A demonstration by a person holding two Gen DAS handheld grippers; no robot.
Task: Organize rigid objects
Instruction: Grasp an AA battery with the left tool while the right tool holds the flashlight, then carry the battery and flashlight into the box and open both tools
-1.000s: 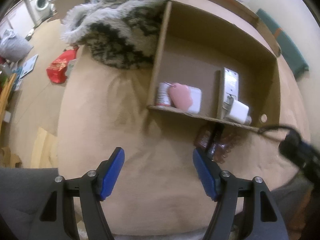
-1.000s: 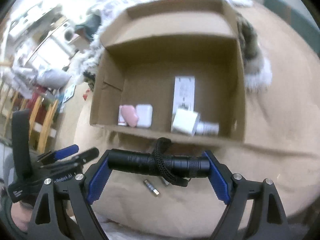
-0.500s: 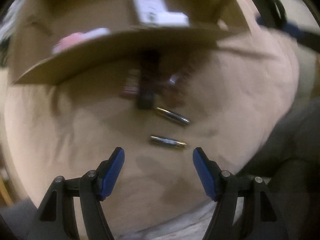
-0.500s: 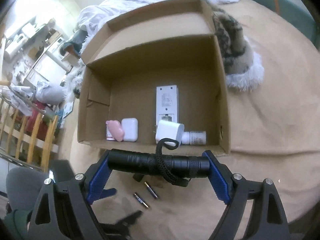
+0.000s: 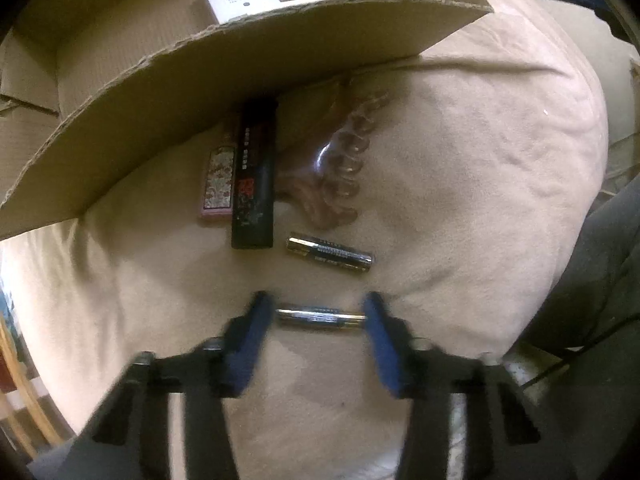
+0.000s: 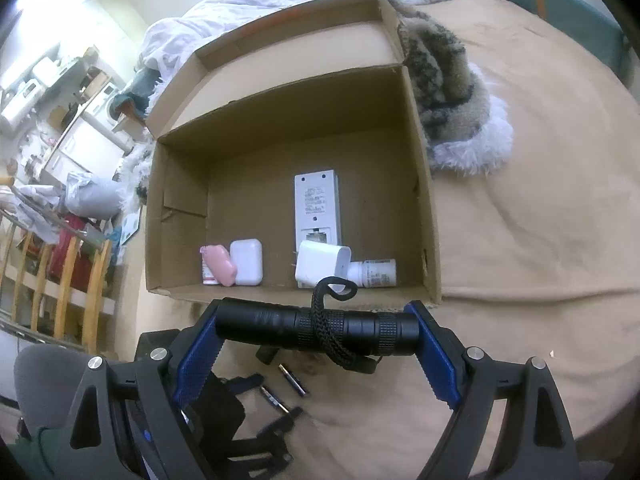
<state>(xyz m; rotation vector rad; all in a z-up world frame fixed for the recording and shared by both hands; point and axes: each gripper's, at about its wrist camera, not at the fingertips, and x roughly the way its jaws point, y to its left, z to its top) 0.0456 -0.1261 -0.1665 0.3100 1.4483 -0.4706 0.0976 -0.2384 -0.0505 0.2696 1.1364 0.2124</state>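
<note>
Battery (image 5: 320,317) near bed's edge | left tongs (image 5: 318,320) closing around it for pickup | right tongs (image 6: 318,330) hold flashlight (image 6: 316,326), bound for box (image 6: 420,184)

We count two batteries (image 5: 320,318) (image 5: 330,257); one torch (image 6: 316,327); one box (image 6: 424,200); two black-and-pink packets (image 5: 254,176) (image 5: 218,184); one clear clip (image 5: 340,168); two white cases (image 6: 246,262) (image 6: 322,264).

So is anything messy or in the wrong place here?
Yes. Small things lie loose on the tan blanket outside the brown cardboard box: two gold-and-black batteries, a black rectangular case, a pink patterned case and a clear brownish hair claw. The box's front edge looks ragged.
</note>
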